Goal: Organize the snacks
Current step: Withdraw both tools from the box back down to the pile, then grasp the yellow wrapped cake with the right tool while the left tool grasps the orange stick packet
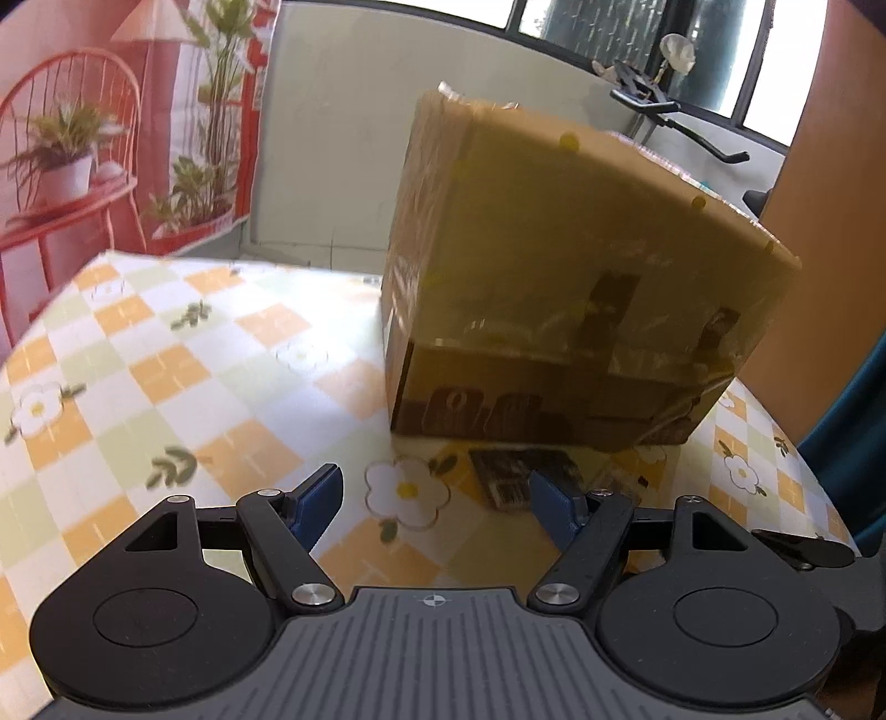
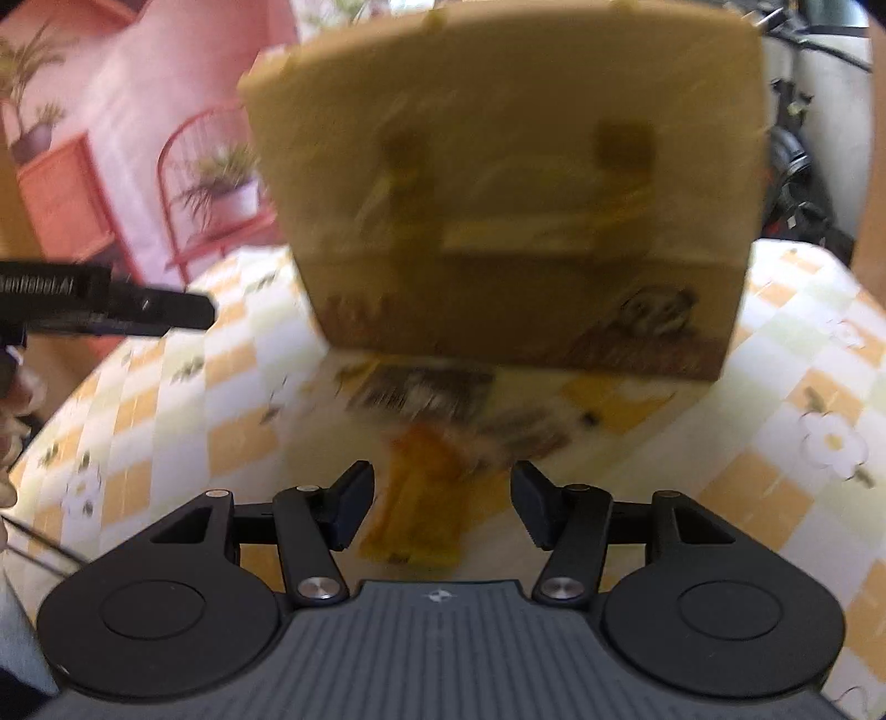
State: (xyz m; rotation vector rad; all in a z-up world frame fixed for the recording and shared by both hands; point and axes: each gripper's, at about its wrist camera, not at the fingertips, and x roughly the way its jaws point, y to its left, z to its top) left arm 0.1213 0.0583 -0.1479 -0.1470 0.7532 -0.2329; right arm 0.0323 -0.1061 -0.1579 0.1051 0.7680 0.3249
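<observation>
A brown cardboard box (image 1: 576,288) stands on the checked tablecloth; it also fills the top of the blurred right wrist view (image 2: 515,188). Snack packets lie flat in front of it: a dark packet (image 1: 515,476), also in the right wrist view (image 2: 426,390), an orange packet (image 2: 421,509) and a yellow one (image 2: 614,404). My left gripper (image 1: 434,498) is open and empty just short of the dark packet. My right gripper (image 2: 440,507) is open, with the orange packet lying between and below its fingers; I cannot tell whether they touch it.
The table (image 1: 166,387) has a yellow, green and white flower-pattern cloth. The left gripper's side (image 2: 111,304) shows at the left of the right wrist view. A red chair backdrop (image 1: 83,166) and a window (image 1: 720,50) are behind the table.
</observation>
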